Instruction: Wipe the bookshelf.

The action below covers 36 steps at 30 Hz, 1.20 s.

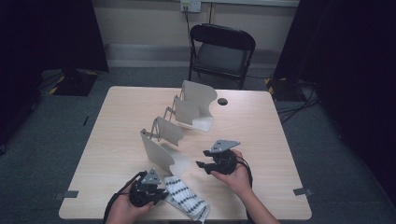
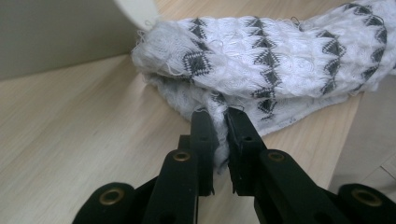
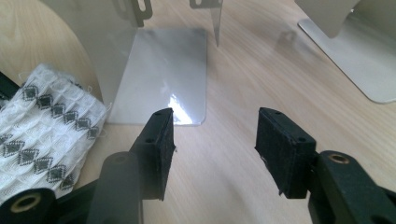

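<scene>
Item: folded white knit cloth with grey diamond bands (image 1: 187,198), long axis diagonal | left gripper (image 2: 220,122): clamped on its edge | right gripper (image 3: 212,140): apart, empty, farther off, cloth to its left

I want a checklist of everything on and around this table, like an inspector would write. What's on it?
Surface: pale wooden table, with a dark round hole near the far edge.
Job's things: folded white cloth with a grey diamond pattern at the near edge; expanding white divider rack across the middle.
Clutter: nothing seen.
Grippers: left gripper shut on the cloth's edge; right gripper open, nothing between the jaws, above bare table near the rack's base plate.
Cables: black cable trailing from the left gripper; more on the floor at right.
Surroundings: black folding chair, wall socket, grey carpet.
</scene>
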Motion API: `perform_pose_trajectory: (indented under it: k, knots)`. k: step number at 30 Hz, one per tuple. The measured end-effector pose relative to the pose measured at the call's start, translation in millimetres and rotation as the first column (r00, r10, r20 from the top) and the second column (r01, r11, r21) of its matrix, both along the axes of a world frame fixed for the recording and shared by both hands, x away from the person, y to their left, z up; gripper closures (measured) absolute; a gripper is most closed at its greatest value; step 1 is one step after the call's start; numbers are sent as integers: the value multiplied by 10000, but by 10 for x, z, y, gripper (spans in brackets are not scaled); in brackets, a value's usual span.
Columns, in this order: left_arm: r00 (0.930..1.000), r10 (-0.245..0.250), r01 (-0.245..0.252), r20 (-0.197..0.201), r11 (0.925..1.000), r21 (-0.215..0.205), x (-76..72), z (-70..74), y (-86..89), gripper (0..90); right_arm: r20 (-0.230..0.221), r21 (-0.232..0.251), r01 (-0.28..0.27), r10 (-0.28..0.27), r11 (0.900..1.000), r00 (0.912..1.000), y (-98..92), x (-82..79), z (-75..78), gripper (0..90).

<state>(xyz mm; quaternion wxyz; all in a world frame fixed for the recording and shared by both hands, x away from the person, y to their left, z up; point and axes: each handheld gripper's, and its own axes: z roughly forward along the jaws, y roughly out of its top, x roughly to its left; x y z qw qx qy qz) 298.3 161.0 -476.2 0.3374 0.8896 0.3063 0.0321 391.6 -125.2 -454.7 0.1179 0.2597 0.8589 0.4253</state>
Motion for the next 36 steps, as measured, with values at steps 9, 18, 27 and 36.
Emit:
perform_pose_trajectory:
  k: [9,18,27,36]
  knots:
    - [9935,1130,-1132,-131,9934,-196,-1,-17,351,823,77,-92,-267,267,9996,9996,217,141,76,449]
    - [9842,1758,-1758,-211,9844,17,27,4,621,822,199,-162,-364,368,9992,9991,341,312,142,459]
    - [9731,2297,-2299,-206,9732,-107,83,8,807,816,450,-165,-507,514,9986,9977,393,382,243,460]
    - [9593,2815,-2824,-230,9552,-883,49,140,816,619,378,-52,-455,457,9990,9982,446,462,301,451]
